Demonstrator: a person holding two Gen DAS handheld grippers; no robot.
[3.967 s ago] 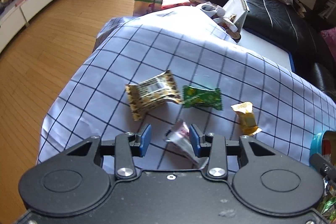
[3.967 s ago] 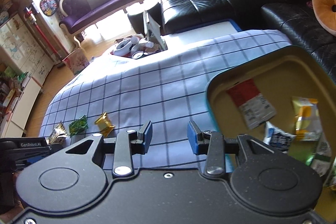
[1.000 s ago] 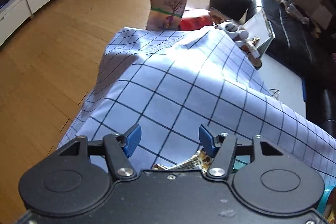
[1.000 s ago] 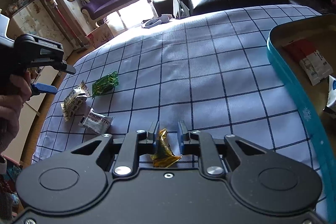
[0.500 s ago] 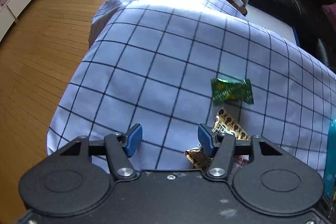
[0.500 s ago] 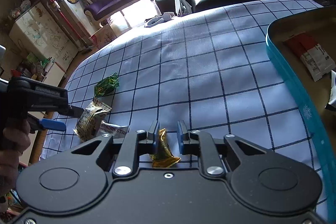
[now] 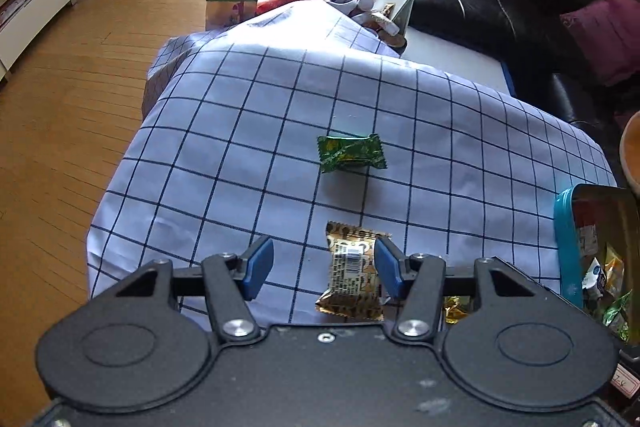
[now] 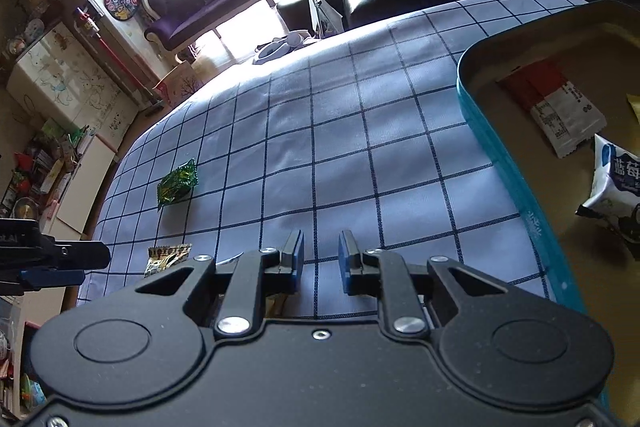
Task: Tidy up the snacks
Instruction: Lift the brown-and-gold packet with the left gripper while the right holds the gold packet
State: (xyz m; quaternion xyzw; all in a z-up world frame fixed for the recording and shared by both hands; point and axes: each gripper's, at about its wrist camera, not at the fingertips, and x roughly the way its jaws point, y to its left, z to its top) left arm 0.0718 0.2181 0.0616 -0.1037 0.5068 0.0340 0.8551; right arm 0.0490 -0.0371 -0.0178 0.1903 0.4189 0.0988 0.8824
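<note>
Left gripper [image 7: 324, 263], jaws just narrowing around the gold snack packet [image 7: 354, 271] but not yet pinching it, readies a pickup well away from the teal tin [image 8: 502, 163]. Right gripper [image 8: 320, 247] waits beside the tin, fingers together.

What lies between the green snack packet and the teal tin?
Only bare checked tablecloth, in the right wrist view, from the green snack packet to the teal tin.
</note>
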